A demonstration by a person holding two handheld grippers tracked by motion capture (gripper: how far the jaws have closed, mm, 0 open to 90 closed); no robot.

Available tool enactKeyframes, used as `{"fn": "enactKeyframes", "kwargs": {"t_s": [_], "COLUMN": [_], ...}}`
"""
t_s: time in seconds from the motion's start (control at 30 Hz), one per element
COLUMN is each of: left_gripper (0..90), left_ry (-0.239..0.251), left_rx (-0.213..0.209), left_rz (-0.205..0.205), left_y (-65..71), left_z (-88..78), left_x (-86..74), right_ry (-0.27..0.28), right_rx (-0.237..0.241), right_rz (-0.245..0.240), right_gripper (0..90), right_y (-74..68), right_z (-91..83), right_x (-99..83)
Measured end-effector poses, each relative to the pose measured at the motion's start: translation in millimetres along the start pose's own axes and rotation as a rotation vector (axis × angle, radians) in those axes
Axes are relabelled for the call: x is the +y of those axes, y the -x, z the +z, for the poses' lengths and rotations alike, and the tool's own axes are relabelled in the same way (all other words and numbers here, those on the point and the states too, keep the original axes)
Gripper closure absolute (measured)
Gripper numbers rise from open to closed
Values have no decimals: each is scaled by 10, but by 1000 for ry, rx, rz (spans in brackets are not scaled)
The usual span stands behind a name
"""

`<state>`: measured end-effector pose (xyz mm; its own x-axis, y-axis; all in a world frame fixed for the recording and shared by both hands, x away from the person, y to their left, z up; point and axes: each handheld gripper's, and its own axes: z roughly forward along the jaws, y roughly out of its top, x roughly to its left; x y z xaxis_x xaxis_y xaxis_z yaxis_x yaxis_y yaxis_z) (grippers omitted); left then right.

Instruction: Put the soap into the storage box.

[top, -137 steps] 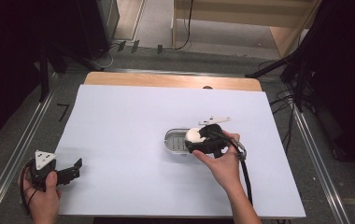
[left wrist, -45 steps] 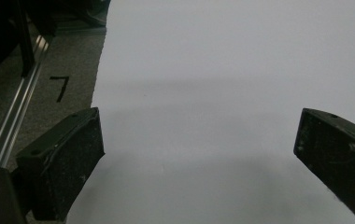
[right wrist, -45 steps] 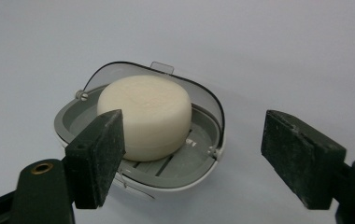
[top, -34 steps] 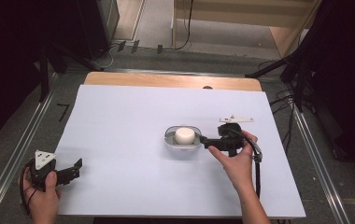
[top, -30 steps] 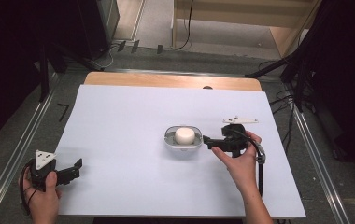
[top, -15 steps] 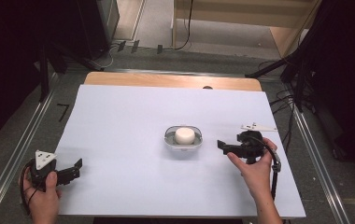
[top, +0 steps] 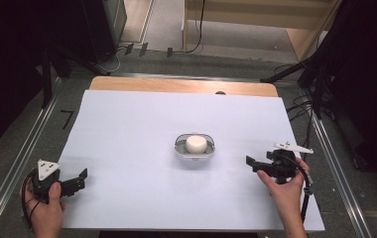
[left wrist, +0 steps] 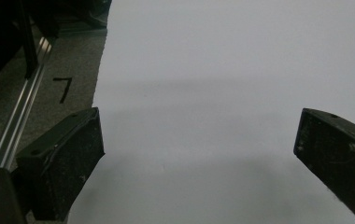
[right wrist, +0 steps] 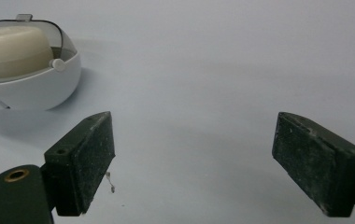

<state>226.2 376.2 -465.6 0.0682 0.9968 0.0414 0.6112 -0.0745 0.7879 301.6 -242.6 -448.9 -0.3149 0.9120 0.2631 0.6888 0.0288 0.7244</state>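
At the lower left of the high view the left gripper (top: 80, 179) rests low near the near edge of the white-covered table (top: 127, 129), unmoved from a few seconds ago, its jaws standing wide apart with nothing between them; its own view confirms this, bare white sheet between the two black pads, and adds a black mark on the grey floor at the upper left. In the middle of the high view sits the small white soap dish (top: 194, 148) with a pale round bar of soap (top: 196, 143) lying in it, where seconds ago the right gripper was pressed right over it. That right gripper (top: 250, 161) has since drawn away to the lower right, well apart from the dish, and its jaws have just been opening, nothing held. I'd judge the soap is placed and the hand is retreating. The right gripper view shows the dish (right wrist: 31, 84) at its upper left, revealing a clear hinged cover and a small round knob.
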Motion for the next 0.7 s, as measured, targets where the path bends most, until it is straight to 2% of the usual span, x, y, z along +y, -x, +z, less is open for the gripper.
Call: {"fn": "enactKeyframes", "kwargs": {"t_s": [0.3,0.7], "left_gripper": [22,22], "left_ry": [-3,-3], "left_rx": [2,2], "left_rz": [6,8], "left_y": [3,4], "left_z": [-2,-2], "left_x": [1,1], "right_ry": [8,32], "right_rx": [-19,-49], "right_rz": [15,44], "right_gripper": [137,137], "right_y": [130,327], "right_z": [-42,-182], "right_x": [-156,-291]}}
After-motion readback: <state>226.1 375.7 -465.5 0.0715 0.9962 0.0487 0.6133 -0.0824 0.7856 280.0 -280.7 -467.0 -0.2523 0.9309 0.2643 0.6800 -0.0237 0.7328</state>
